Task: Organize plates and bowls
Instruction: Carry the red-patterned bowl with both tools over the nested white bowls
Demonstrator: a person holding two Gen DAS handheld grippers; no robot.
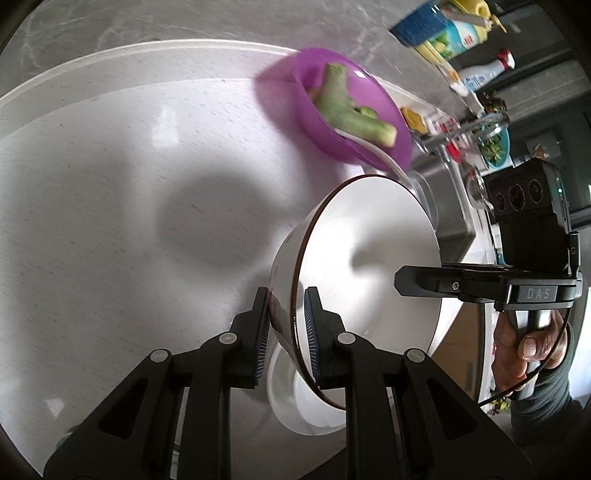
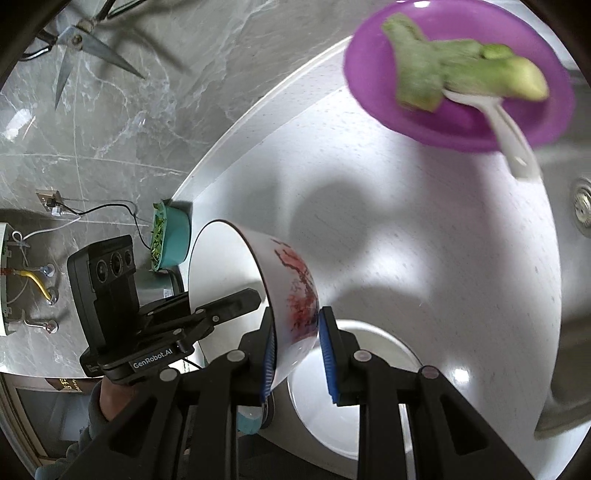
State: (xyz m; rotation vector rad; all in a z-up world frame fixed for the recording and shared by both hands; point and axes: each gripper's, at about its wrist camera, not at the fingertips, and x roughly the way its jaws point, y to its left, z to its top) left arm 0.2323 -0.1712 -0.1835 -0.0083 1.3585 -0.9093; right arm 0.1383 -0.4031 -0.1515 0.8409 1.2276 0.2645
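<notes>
A white bowl (image 1: pixel 369 258) with a dark rim and red pattern (image 2: pixel 295 288) is held tilted on its side above a second white bowl (image 1: pixel 295 398) on the white counter (image 1: pixel 110 184). My left gripper (image 1: pixel 286 332) is shut on the bowl's rim, one pad inside, one outside. My right gripper (image 2: pixel 295 354) is shut on the opposite rim of the same bowl. The lower bowl also shows in the right wrist view (image 2: pixel 351 406). A purple bowl (image 1: pixel 351 110) with green vegetable pieces and a white spoon stands further off; it also shows in the right wrist view (image 2: pixel 461 74).
A teal bowl of greens (image 2: pixel 173 236) sits at the counter's edge. Scissors (image 2: pixel 81 48) hang on the marble wall. Bottles (image 1: pixel 450 29) and glassware (image 1: pixel 480 133) stand at the upper right. A metal sink (image 2: pixel 580 206) lies to the right.
</notes>
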